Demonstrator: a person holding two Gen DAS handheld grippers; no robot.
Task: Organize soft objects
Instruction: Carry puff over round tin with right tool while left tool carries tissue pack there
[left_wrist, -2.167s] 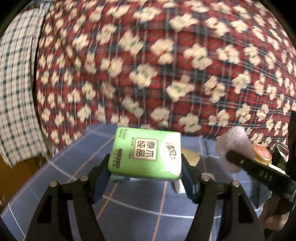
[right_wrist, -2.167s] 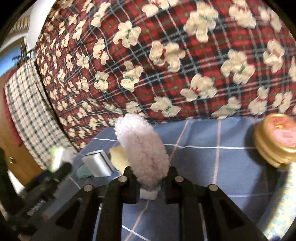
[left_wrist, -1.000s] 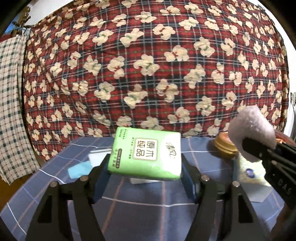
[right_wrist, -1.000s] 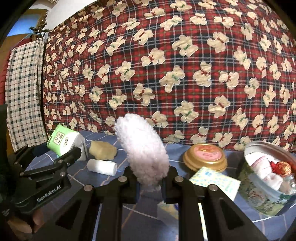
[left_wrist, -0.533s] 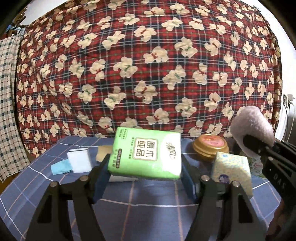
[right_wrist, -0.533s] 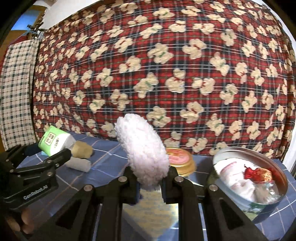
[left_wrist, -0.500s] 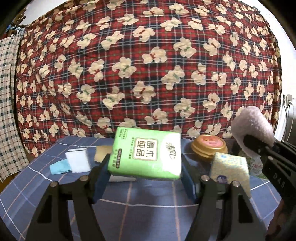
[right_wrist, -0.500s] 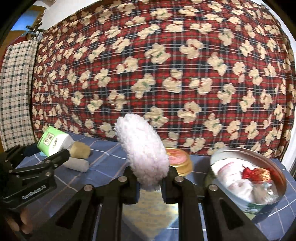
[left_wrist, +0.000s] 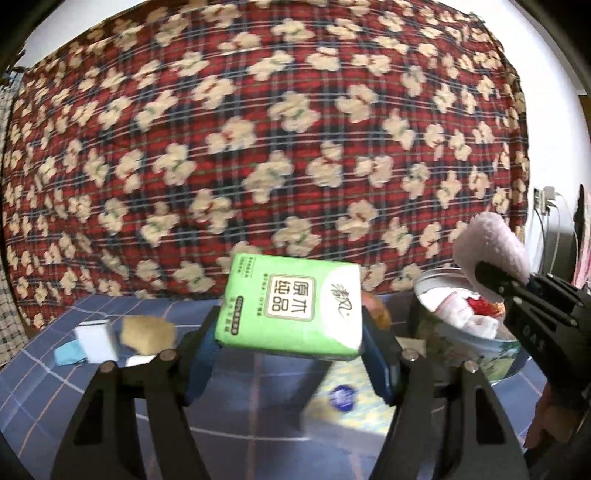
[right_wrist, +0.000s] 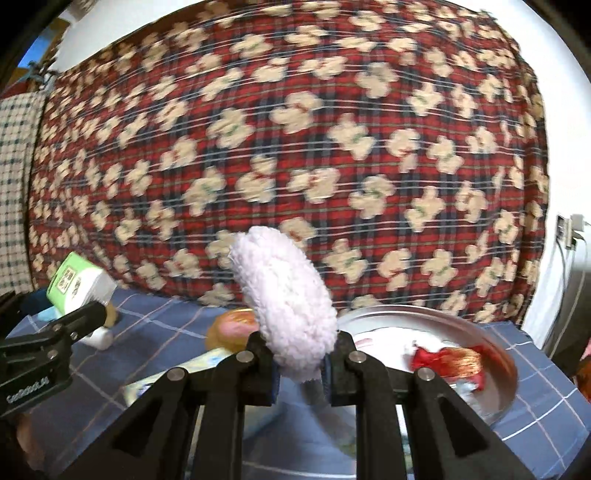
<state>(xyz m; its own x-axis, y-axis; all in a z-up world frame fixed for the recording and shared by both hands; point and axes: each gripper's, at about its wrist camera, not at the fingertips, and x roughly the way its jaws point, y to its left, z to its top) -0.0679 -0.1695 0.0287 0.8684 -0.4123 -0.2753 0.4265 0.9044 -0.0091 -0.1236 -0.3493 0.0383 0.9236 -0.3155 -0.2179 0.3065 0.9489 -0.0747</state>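
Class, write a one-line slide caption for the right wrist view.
Right tongs clamp a fluffy pink pad before a round tin on blue checked cloth.

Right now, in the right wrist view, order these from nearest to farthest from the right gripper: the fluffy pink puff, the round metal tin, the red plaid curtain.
1. Fluffy pink puff: clamped between the right gripper fingers, centre.
2. Round metal tin: on the blue checked cloth, just ahead to the right.
3. Red plaid curtain: hanging behind everything.
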